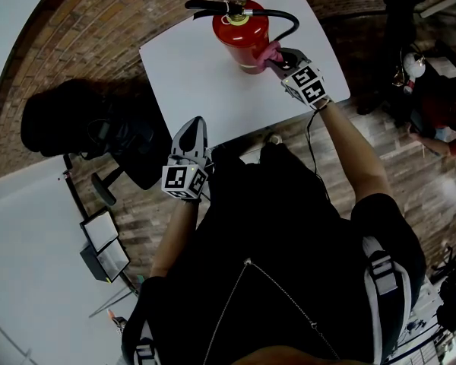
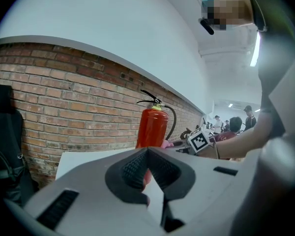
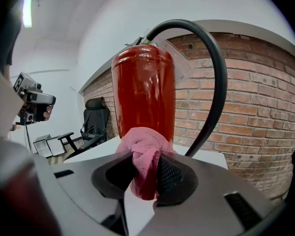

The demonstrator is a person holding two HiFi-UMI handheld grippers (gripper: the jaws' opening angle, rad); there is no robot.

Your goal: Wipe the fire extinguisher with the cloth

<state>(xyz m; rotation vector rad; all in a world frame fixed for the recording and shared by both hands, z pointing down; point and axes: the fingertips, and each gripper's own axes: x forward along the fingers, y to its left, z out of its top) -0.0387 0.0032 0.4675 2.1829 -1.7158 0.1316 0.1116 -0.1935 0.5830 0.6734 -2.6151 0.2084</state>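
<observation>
- A red cylindrical metal fire extinguisher (image 1: 241, 35) with a black hose (image 1: 287, 23) is stood upright on the white rectangular bench (image 1: 190, 74).
- A pink fluffy cloth (image 3: 143, 154) is clamped in the right hand-held gripper (image 1: 277, 61) and pressed against the extinguisher's lower side.
- The left hand-held gripper (image 2: 147, 154) is clenched on nothing, well apart from the extinguisher.
</observation>
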